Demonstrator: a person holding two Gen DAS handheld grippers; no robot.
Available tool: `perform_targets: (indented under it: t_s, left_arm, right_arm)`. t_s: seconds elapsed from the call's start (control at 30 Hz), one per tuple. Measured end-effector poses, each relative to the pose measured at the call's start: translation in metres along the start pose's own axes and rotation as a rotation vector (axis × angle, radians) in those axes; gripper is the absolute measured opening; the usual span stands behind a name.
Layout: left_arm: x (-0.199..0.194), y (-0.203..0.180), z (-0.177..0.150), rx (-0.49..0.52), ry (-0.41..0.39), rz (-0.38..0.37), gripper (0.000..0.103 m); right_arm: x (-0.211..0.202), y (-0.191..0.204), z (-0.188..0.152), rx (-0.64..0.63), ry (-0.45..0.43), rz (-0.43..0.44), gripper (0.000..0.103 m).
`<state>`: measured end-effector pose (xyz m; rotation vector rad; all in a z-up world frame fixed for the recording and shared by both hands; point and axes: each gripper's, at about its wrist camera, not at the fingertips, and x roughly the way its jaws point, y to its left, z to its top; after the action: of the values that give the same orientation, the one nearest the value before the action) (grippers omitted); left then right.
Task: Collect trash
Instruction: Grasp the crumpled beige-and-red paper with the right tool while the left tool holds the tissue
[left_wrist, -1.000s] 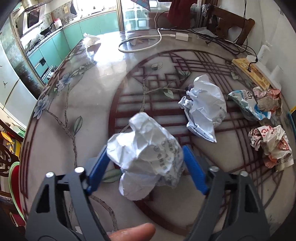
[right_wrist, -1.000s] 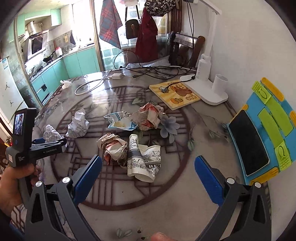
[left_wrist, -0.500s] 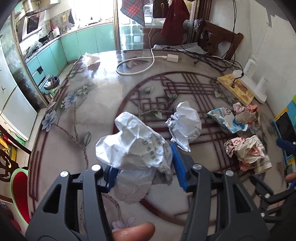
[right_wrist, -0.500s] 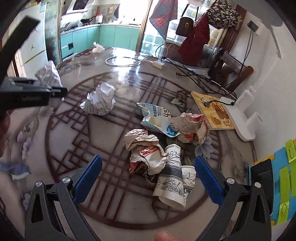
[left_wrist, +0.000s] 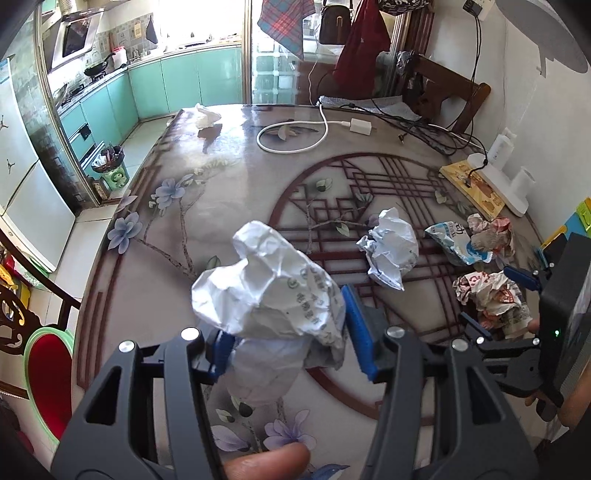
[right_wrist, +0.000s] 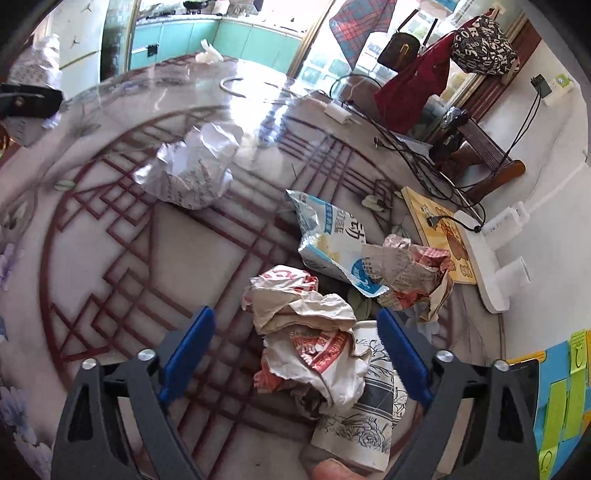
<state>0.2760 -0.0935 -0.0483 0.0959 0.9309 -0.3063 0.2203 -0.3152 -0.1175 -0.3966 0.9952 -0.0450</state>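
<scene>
My left gripper (left_wrist: 288, 332) is shut on a crumpled white paper ball (left_wrist: 269, 291) and holds it above the patterned table (left_wrist: 207, 206). My right gripper (right_wrist: 295, 350) is open, its blue fingers either side of a crumpled red-and-white wrapper (right_wrist: 306, 332) that lies on a flattened paper cup (right_wrist: 365, 413). A second white paper ball (right_wrist: 192, 170) lies further back; it also shows in the left wrist view (left_wrist: 391, 251). A blue-and-white snack bag (right_wrist: 332, 240) and a red crumpled wrapper (right_wrist: 413, 277) lie beyond.
A white cable (left_wrist: 291, 136) and charger lie at the table's far side, with black cords near a wooden chair (left_wrist: 450, 96). A yellow book (right_wrist: 439, 232) and white lamp base (right_wrist: 491, 266) sit at right. A green bin (left_wrist: 110, 170) stands on the kitchen floor.
My left gripper closed on the paper ball and lifted it up and back. My right gripper moved forward and down over the red-and-white wrapper, still open.
</scene>
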Motion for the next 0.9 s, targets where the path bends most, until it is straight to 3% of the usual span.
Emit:
perform_targets:
  t_s: [0.13, 0.23, 0.3, 0.63, 0.9]
  left_arm:
    - [-0.002, 0.011, 0.0, -0.02, 0.005, 0.003, 0.052]
    - [-0.004, 0.016, 0.001, -0.029, -0.001, 0.007, 0.052]
    - [-0.008, 0.018, 0.002, -0.035, -0.008, 0.004, 0.052]
    - [-0.043, 0.032, -0.005, -0.044, -0.058, -0.005, 0.052]
    - [-0.098, 0.072, -0.024, -0.103, -0.116, 0.018, 0.052]
  right_arm:
    - [0.012, -0.007, -0.003, 0.014, 0.035, 0.009, 0.062]
    - [0.015, -0.01, -0.004, 0.039, 0.049, 0.037, 0.04]
    - [0.01, -0.009, -0.004, 0.045, 0.026, 0.05, 0.034]
    - [-0.054, -0.006, 0.015, 0.127, -0.11, 0.114, 0.033]
    - [-0.121, 0.039, 0.029, 0.102, -0.215, 0.163, 0.033]
